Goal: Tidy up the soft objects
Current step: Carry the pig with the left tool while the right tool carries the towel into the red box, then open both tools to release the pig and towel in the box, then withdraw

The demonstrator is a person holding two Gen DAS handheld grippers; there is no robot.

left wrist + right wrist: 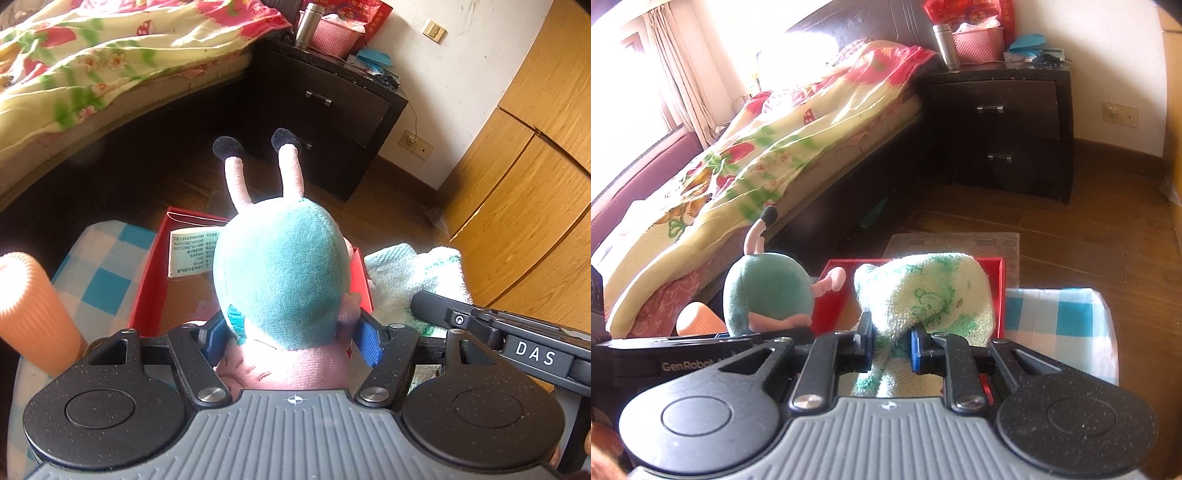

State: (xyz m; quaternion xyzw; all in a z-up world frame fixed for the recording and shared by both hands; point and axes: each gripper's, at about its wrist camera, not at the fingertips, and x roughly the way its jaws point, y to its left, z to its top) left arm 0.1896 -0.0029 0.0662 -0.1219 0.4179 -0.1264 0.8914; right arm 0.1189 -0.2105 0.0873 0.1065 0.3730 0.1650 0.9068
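Left gripper point(291, 332) clamps the plush toy point(280, 273) at its middle; right gripper point(892, 347) is pinched shut on the towel point(923, 291). Both hang over the red box point(147, 295). Lower each fully inside before letting go, toy first. Toy's long axis points away from the gripper, legs out front.

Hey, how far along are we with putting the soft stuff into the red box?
Nothing soft shows inside the red box yet. In hand: the left gripper clamps the plush toy, the right gripper pinches the towel, both above the box. Left: setting both inside.
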